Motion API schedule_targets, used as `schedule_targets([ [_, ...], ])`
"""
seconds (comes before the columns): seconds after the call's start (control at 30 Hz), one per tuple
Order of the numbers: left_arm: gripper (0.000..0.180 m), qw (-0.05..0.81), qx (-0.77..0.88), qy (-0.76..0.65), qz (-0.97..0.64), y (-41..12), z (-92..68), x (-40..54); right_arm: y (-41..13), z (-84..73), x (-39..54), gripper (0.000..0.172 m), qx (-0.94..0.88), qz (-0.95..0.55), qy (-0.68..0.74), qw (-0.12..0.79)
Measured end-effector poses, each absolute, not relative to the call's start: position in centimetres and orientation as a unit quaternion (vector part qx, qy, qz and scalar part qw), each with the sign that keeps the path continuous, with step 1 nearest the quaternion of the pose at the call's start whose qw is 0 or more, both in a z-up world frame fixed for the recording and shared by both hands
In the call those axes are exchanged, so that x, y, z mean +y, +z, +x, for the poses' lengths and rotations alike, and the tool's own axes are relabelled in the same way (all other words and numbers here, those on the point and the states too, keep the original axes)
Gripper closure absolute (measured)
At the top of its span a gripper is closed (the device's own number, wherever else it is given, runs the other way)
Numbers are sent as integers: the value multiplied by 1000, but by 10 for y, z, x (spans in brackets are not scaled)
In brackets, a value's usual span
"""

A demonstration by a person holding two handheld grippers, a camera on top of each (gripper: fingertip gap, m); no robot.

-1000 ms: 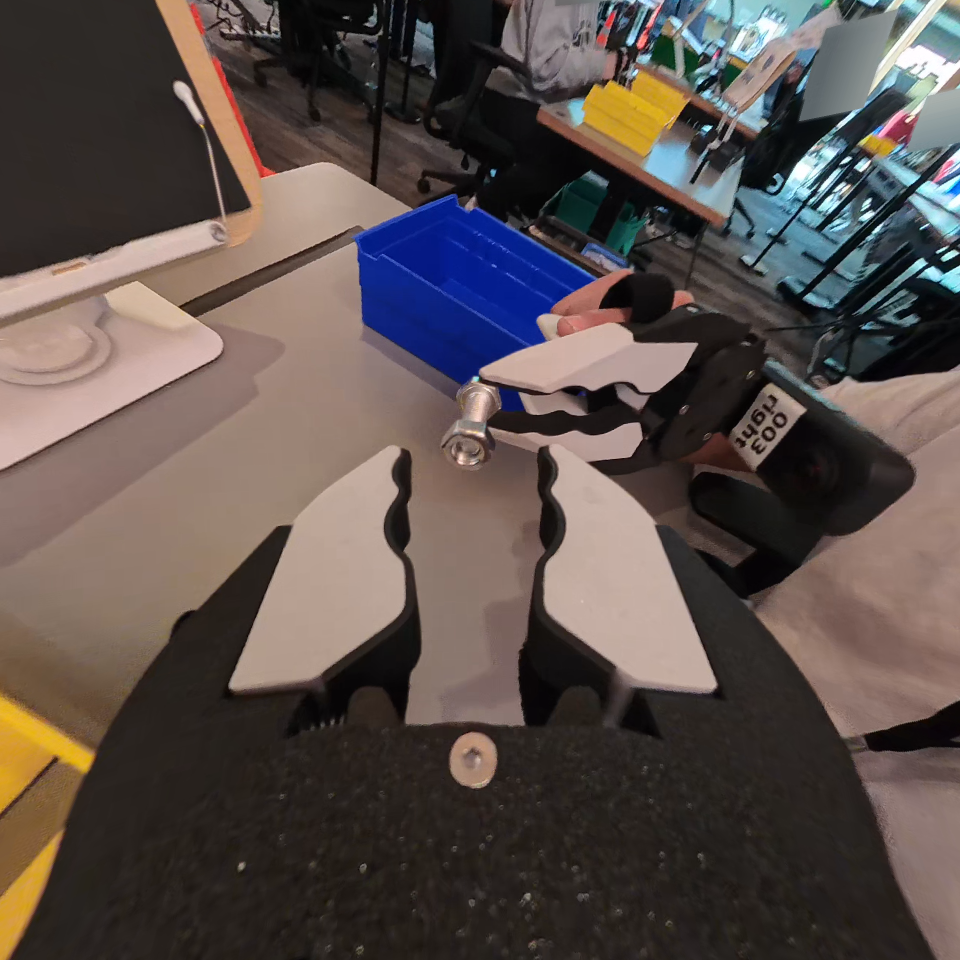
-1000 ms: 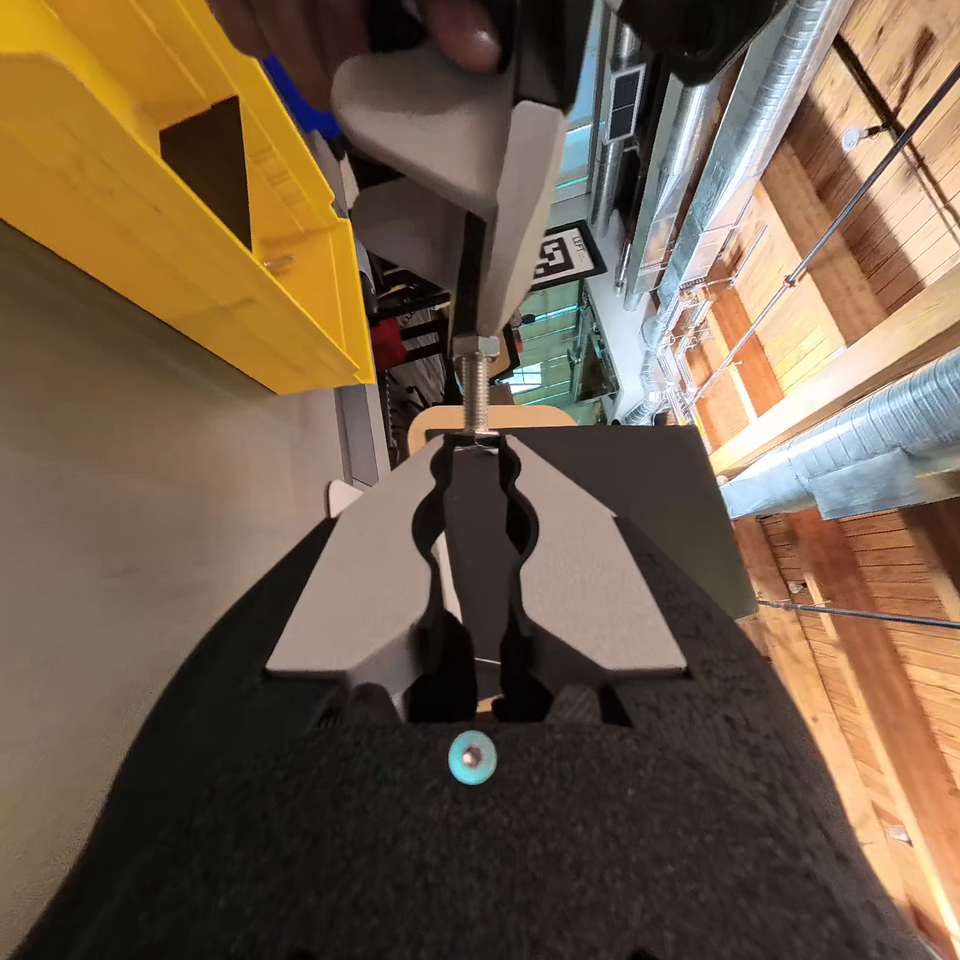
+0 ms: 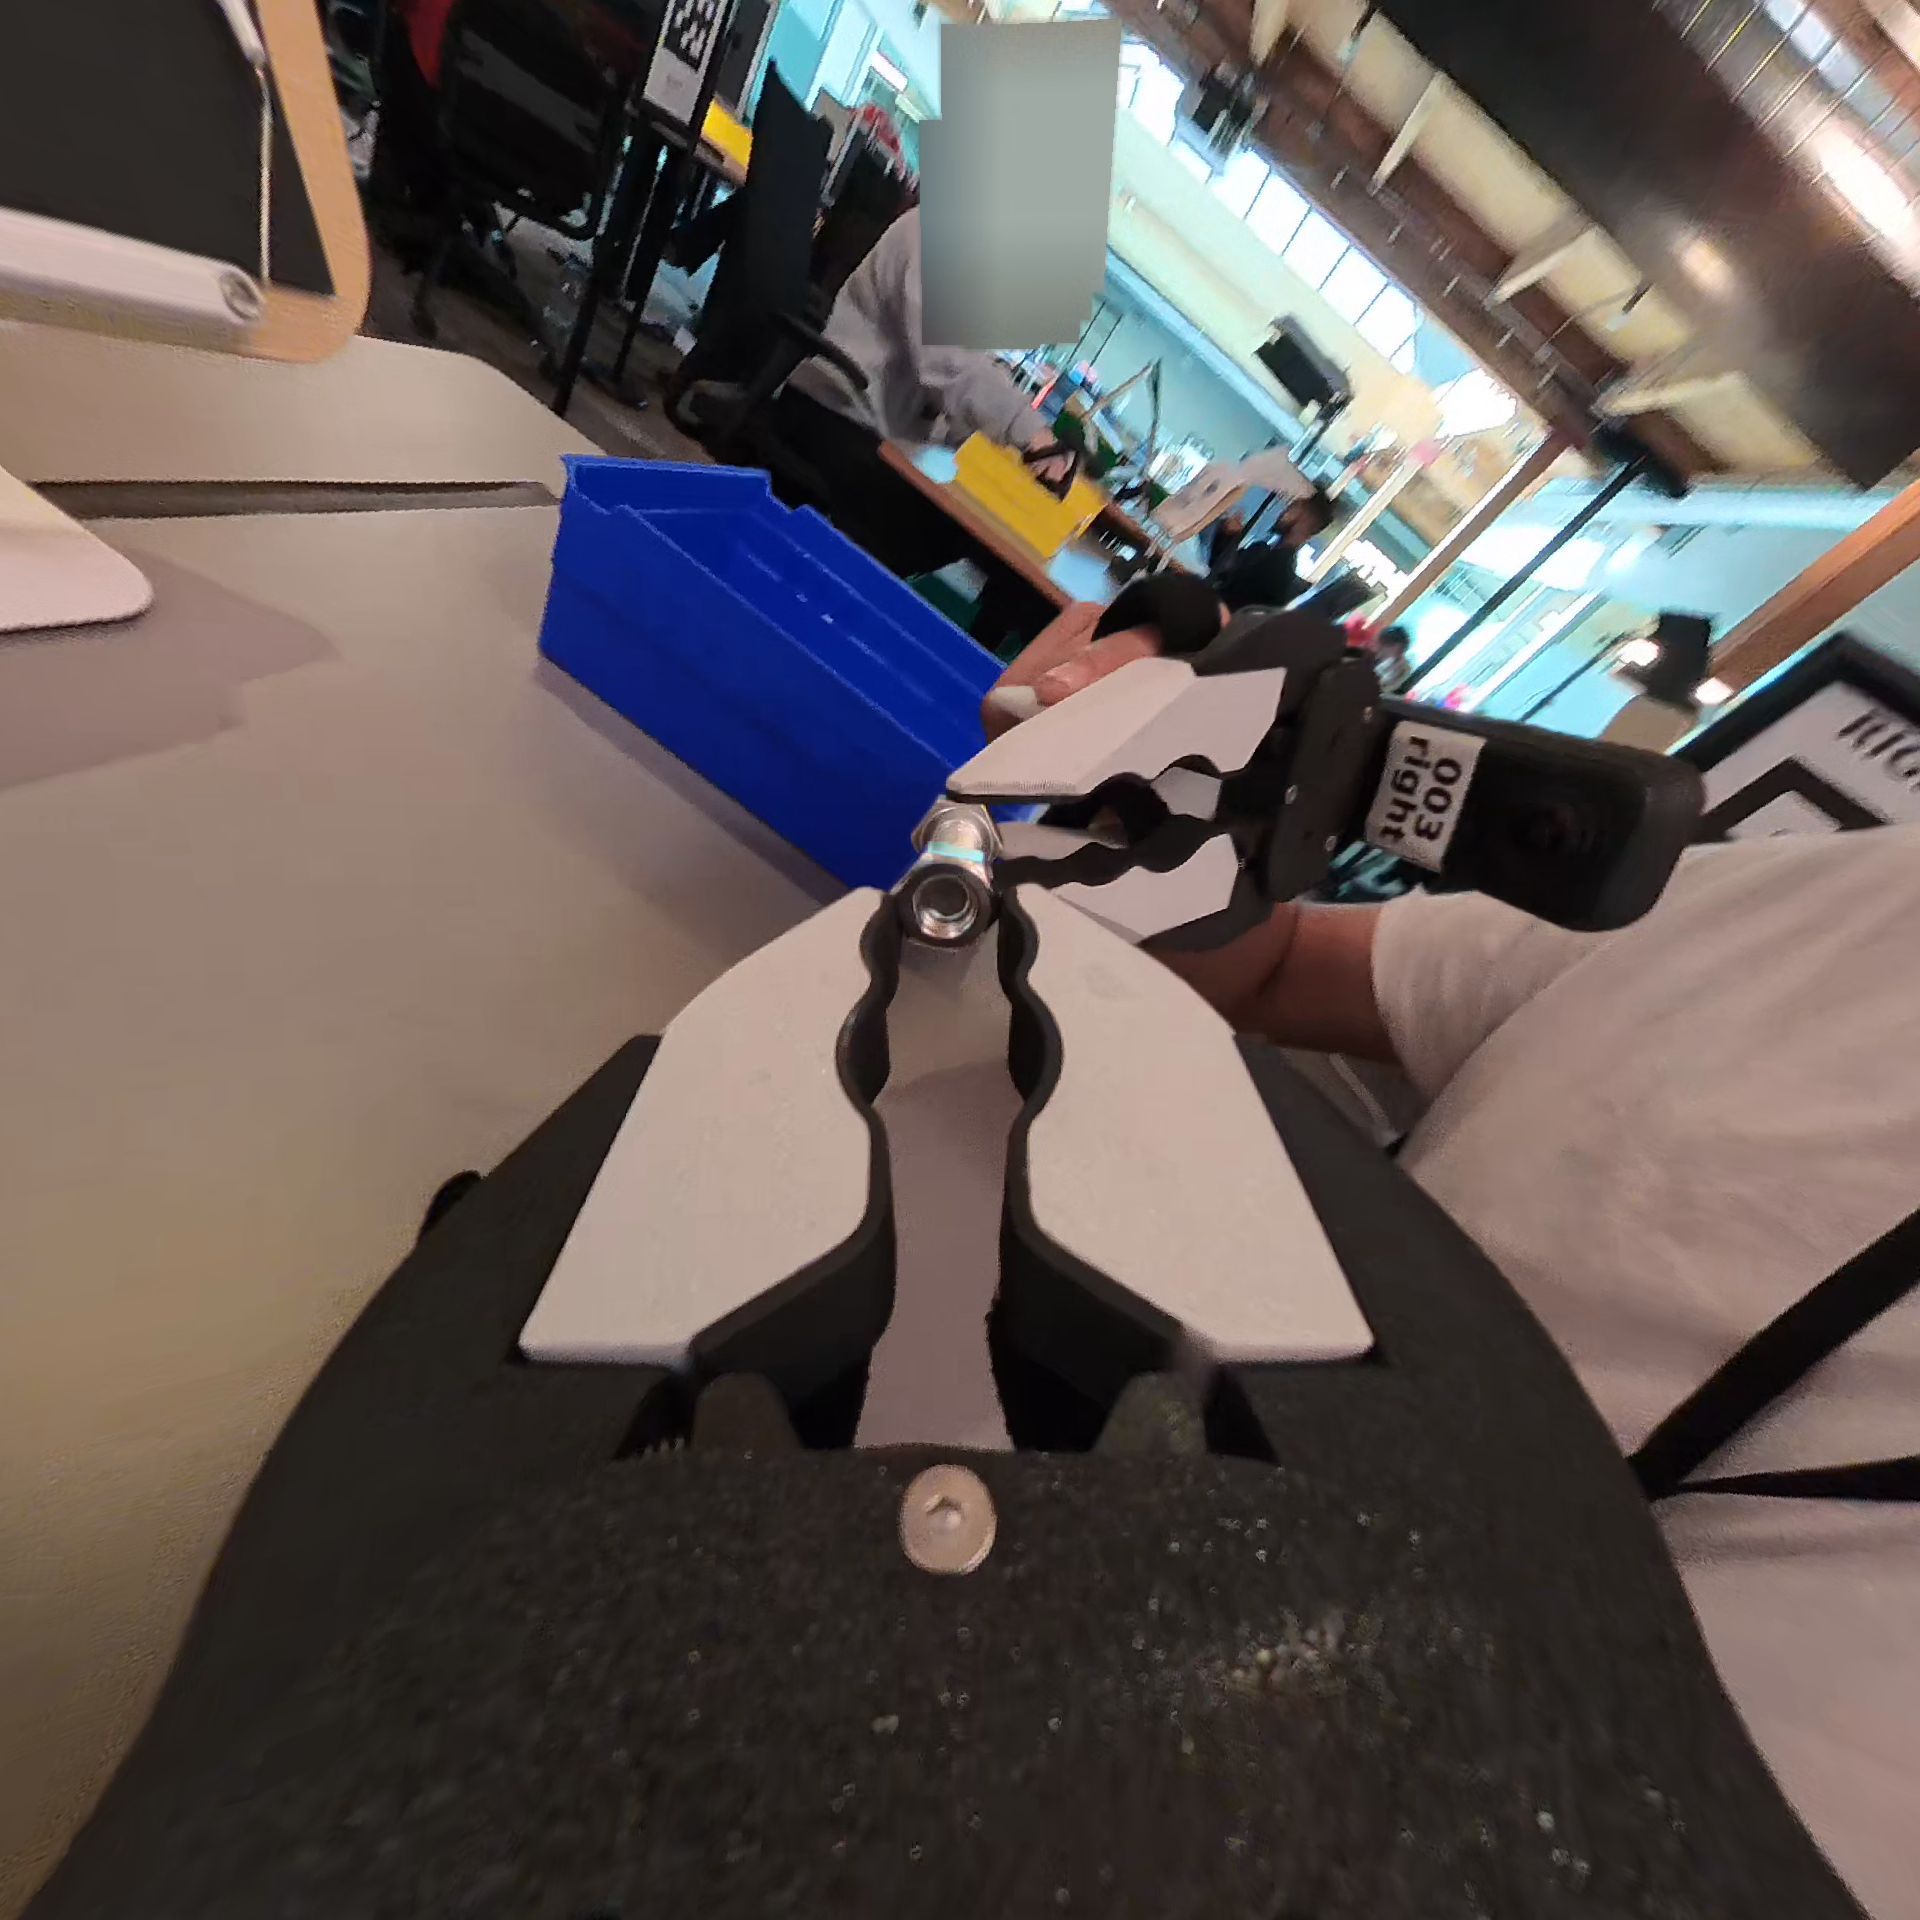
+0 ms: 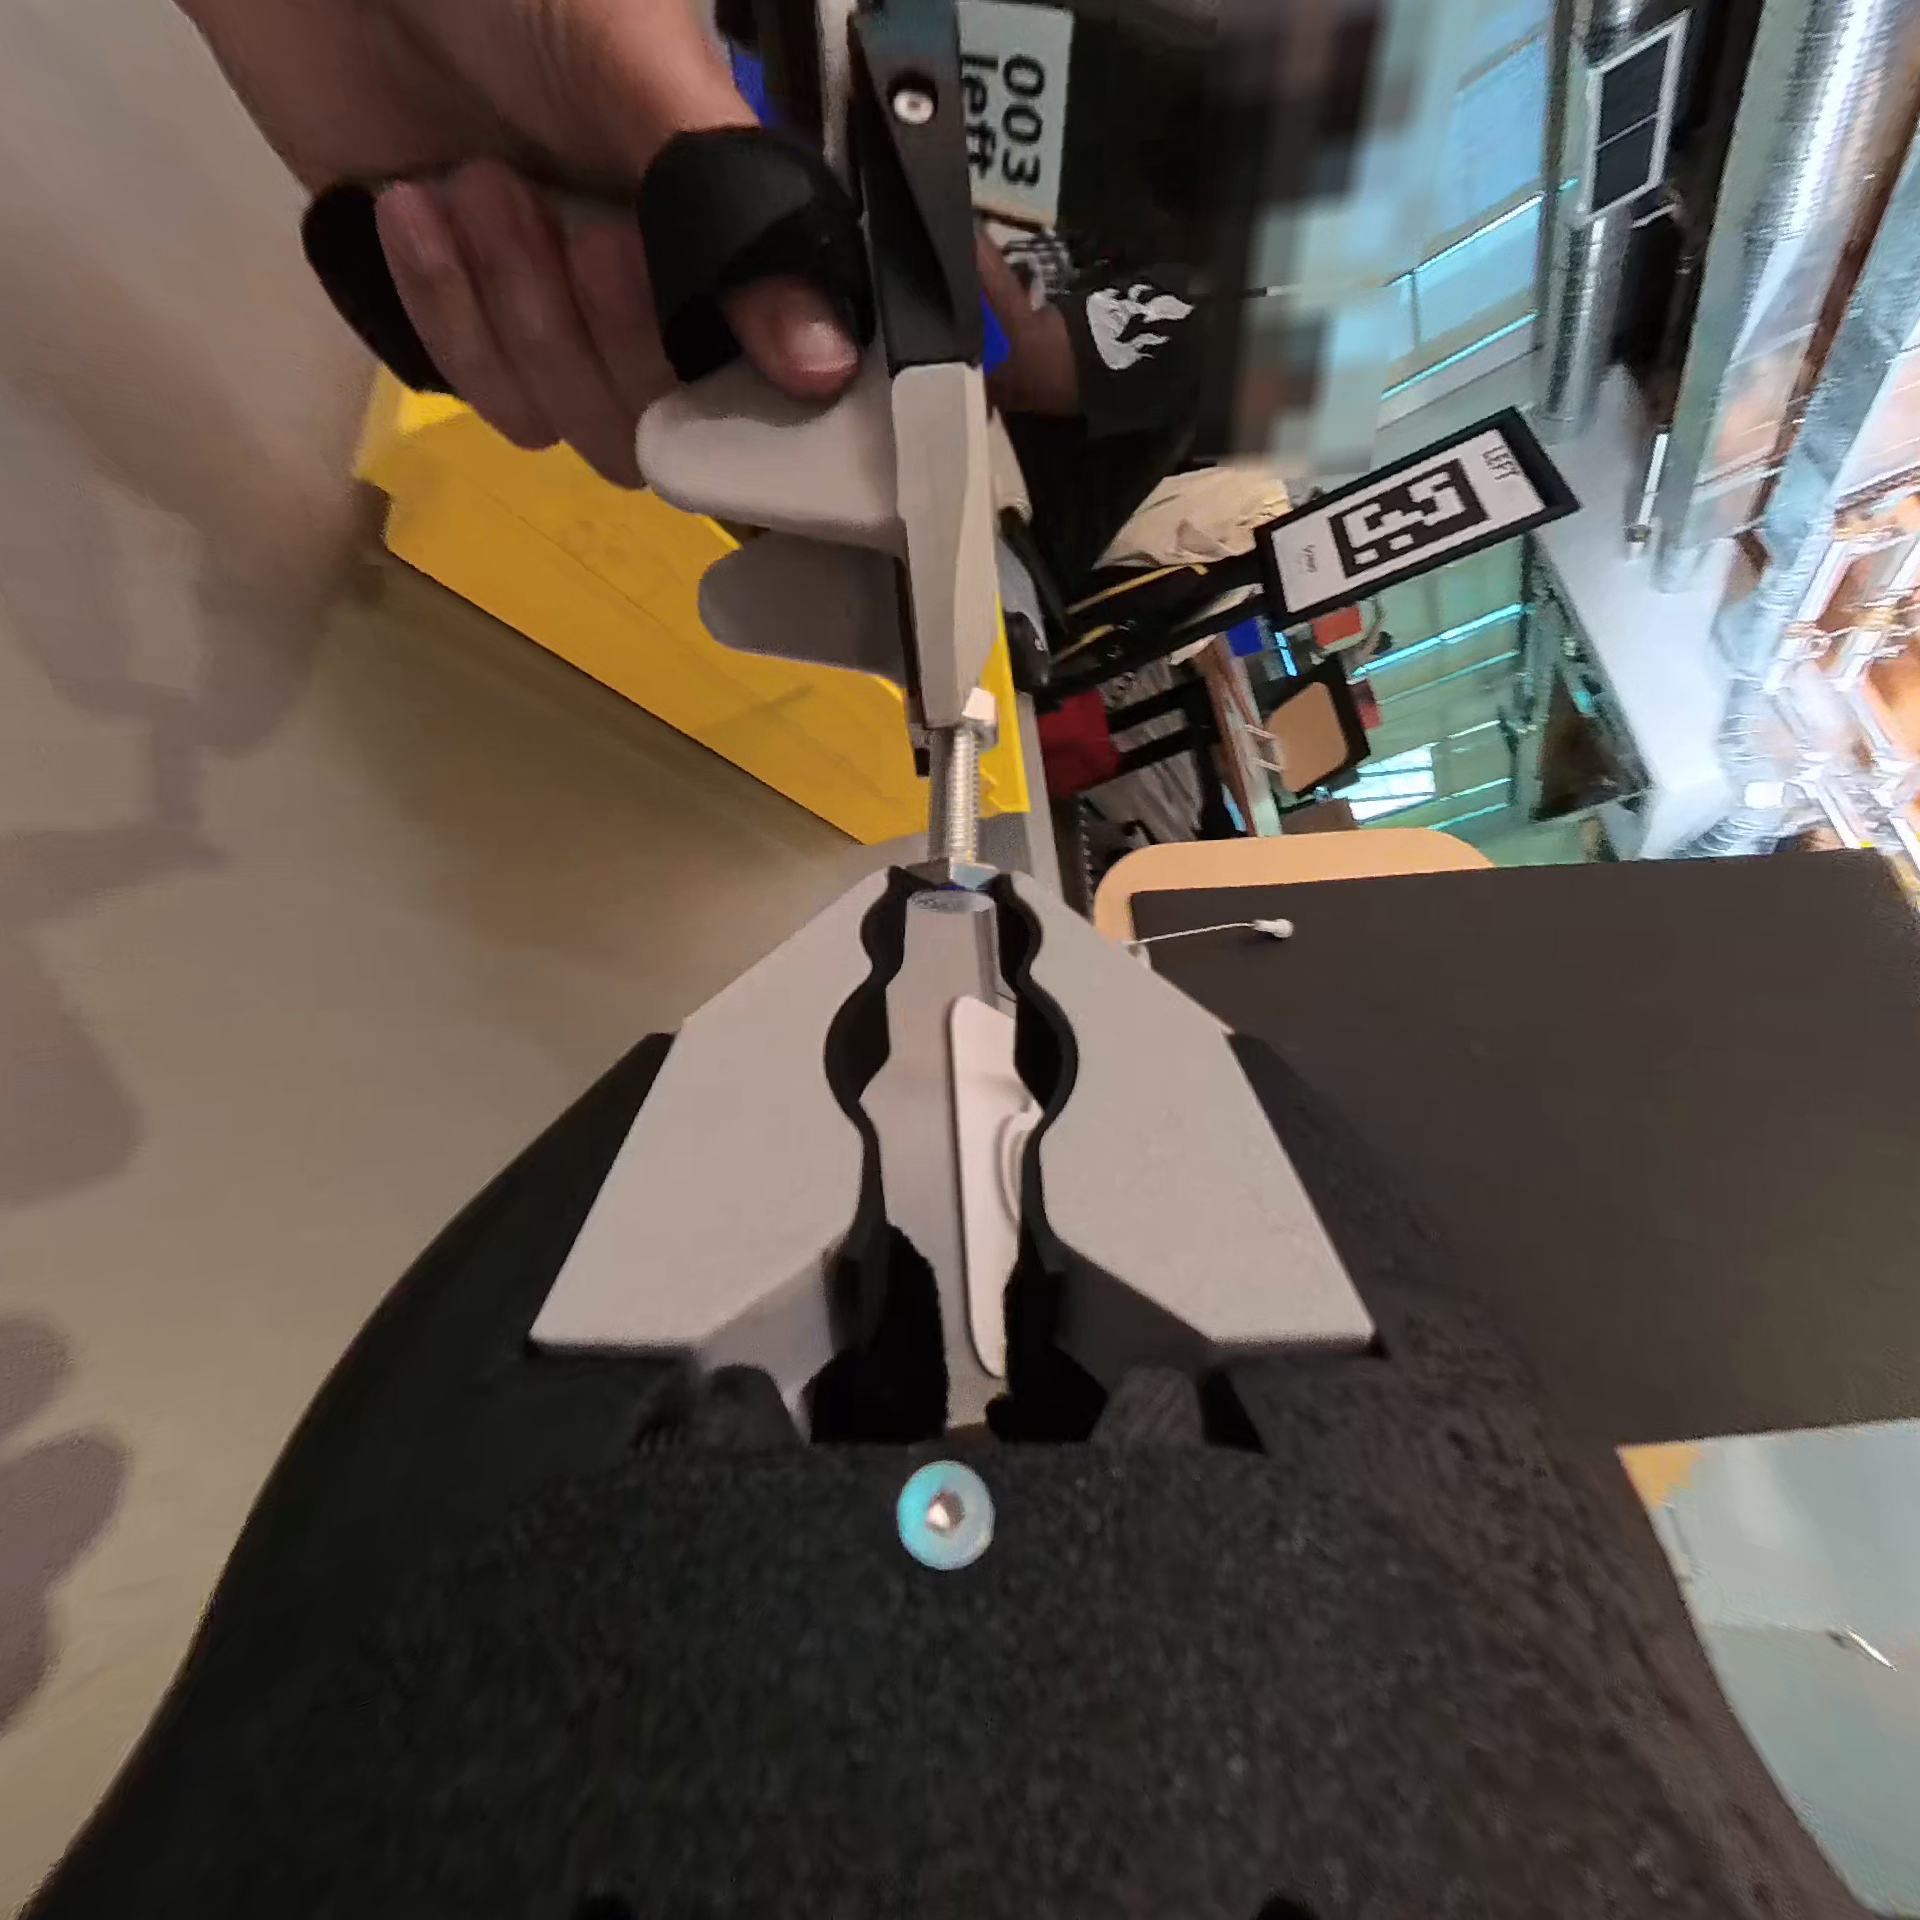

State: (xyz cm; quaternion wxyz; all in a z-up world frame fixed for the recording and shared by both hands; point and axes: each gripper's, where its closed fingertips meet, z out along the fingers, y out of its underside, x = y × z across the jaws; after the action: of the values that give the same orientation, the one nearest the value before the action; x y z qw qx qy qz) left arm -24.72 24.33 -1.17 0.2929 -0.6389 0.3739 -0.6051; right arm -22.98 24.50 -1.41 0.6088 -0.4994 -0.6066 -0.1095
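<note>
Two grippers joined by one bolt above the grey table.
Left gripper clamped on silver nut at the thread's end; right gripper clamped on the bolt head. Blue bin just behind, yellow bin far left.

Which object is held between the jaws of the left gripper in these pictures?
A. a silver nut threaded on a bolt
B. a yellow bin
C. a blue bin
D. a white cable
A: in the left wrist view the left gripper closes its fingertips on the silver nut, threaded on the bolt whose head the right gripper holds.
</note>
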Motion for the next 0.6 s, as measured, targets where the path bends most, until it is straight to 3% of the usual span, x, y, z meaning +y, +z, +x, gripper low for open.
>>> schedule_targets([
  [0.27,163,243,304,-693,-606,-9,-246,232,-13,-230,233,147,-603,-514,-45,609],
  [0.6,163,205,232,-738,-600,-11,-250,233,-4,-227,226,140,-452,-545,229,668],
])
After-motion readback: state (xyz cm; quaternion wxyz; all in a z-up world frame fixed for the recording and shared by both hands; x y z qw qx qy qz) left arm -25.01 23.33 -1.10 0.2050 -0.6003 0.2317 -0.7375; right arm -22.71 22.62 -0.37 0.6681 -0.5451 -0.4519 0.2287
